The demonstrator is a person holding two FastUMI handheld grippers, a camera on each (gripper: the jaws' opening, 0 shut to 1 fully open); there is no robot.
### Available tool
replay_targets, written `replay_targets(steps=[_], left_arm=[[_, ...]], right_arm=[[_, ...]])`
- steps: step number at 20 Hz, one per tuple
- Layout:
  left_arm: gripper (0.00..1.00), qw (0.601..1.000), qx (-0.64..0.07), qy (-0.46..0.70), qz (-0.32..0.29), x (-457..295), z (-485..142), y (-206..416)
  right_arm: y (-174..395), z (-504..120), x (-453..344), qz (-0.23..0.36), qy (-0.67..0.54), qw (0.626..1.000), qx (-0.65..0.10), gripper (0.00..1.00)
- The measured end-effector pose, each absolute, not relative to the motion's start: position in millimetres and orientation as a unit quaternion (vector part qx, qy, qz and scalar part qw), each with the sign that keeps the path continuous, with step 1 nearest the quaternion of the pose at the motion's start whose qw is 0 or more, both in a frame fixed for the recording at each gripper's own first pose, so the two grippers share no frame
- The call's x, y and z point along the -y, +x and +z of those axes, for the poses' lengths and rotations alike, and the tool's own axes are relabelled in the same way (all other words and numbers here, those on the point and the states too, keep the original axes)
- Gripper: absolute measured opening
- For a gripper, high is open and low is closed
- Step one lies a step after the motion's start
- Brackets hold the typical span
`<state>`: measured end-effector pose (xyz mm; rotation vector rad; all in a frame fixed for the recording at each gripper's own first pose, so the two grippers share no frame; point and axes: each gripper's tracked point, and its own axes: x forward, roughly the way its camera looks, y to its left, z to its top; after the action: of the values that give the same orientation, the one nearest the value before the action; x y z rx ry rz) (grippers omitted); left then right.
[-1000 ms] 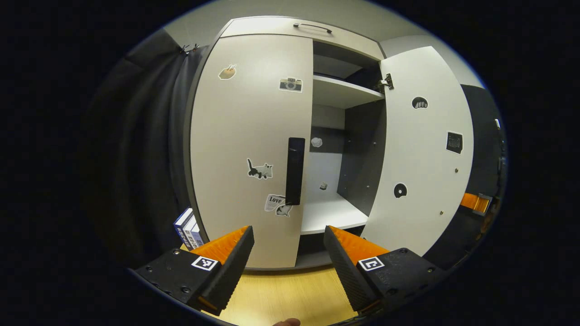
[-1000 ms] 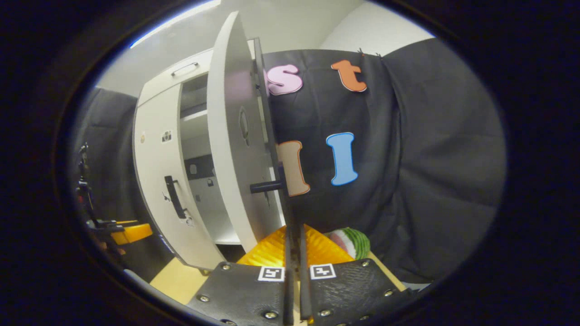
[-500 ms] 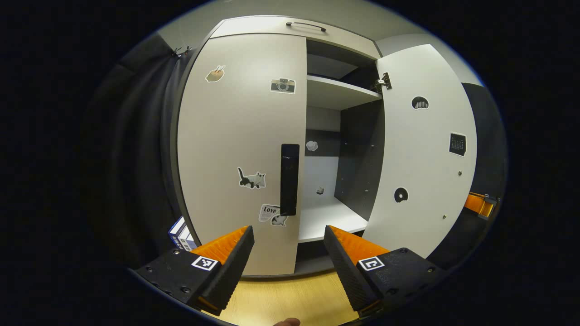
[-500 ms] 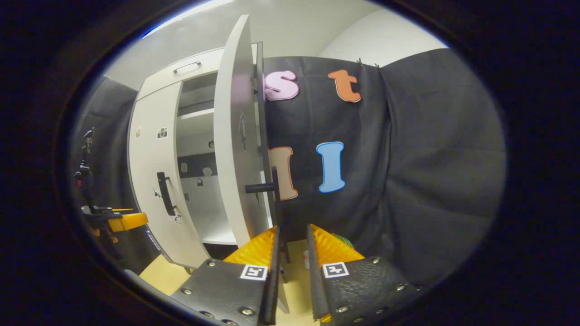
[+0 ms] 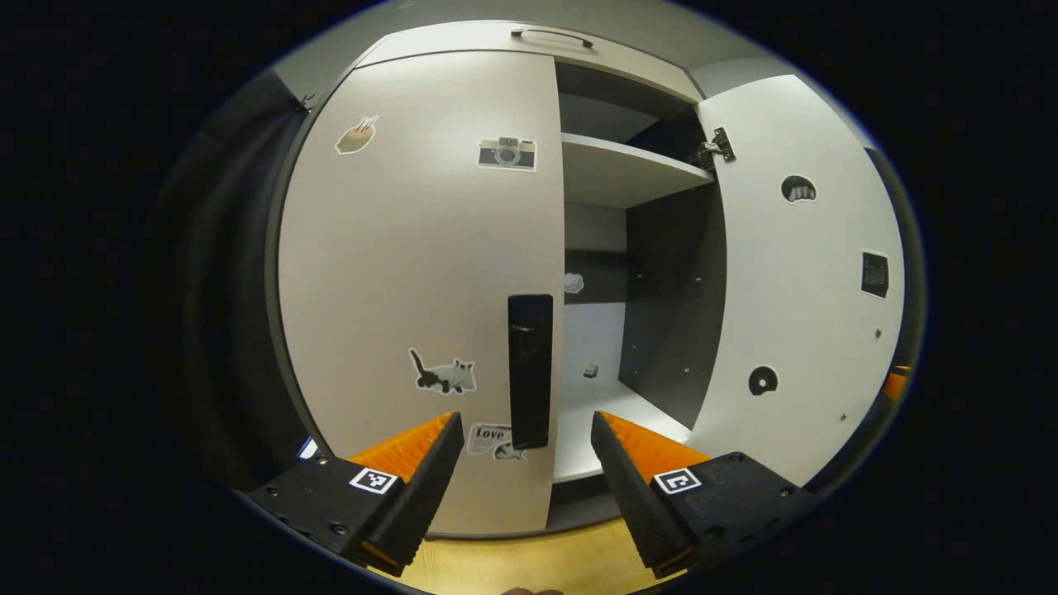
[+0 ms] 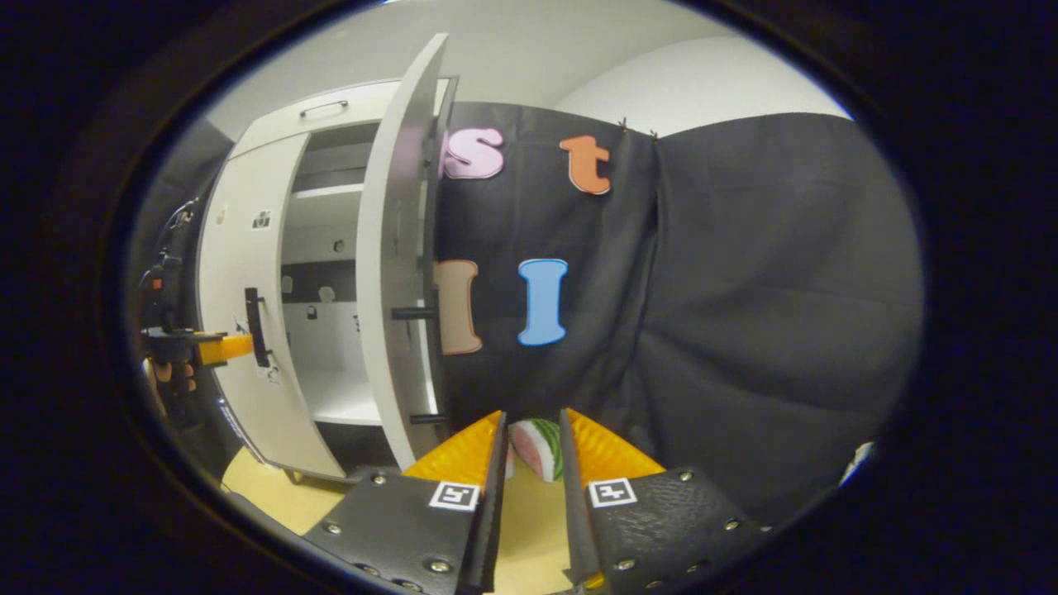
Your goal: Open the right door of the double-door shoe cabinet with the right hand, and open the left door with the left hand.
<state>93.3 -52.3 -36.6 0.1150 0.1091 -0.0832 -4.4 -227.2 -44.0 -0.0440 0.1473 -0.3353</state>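
Shoe cabinet (image 5: 628, 173): directly ahead of the left tool.
Right door (image 5: 793, 273): swung wide open.
Left door (image 5: 413, 273): closed; black handle (image 5: 530, 370) just beyond the fingertips.
Left tool (image 5: 527, 463): jaws spread wide, holding nothing, touching nothing.
Right tool (image 6: 531, 463): jaws parted narrowly, empty, clear of the right door's handle (image 6: 413, 313); watermelon slice (image 6: 537, 446) ahead between the fingers.

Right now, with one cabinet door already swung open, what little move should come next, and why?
Probably ease the open left tool forward around the black vertical handle of the closed white left door, then close. The white right door already stands open, and the handle sits just ahead between the fingers.
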Motion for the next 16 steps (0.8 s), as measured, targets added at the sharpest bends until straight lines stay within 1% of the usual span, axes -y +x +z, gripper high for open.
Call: replay_targets(steps=[4, 9, 11, 12, 13, 14, 16], left_arm=[[0.97, 0.996, -0.042, 0.065, -0.033, 49.4, -30.2, 116.3], [0.95, 0.996, -0.045, 0.075, -0.019, 47.9, -33.8, 136.5], [0.88, 0.995, -0.046, 0.083, -0.009, 45.8, -35.2, 142.8], [0.82, 0.995, -0.047, 0.085, -0.005, 45.4, -35.4, 144.2], [0.81, 0.995, -0.048, 0.086, 0.003, 43.3, -35.8, 146.0], [0.75, 0.995, -0.049, 0.086, 0.009, 41.2, -37.2, 146.9], [0.70, 0.995, -0.045, 0.085, 0.013, 42.5, -36.1, 148.2]], right_arm=[[-26.5, -52.9, 247.1, -0.208, -0.021, 0.974, -0.091, 0.34], [-37.6, -60.0, 254.3, -0.227, -0.018, 0.968, -0.103, 0.35], [-40.4, -63.2, 256.8, -0.232, -0.027, 0.966, -0.109, 0.35], [-41.9, -64.3, 257.9, -0.234, -0.031, 0.965, -0.113, 0.35], [-41.9, -67.3, 258.4, -0.235, -0.035, 0.964, -0.118, 0.35], [-42.0, -69.1, 259.6, -0.236, -0.038, 0.963, -0.121, 0.35], [-42.2, -72.8, 260.9, -0.236, -0.041, 0.962, -0.128, 0.35]])
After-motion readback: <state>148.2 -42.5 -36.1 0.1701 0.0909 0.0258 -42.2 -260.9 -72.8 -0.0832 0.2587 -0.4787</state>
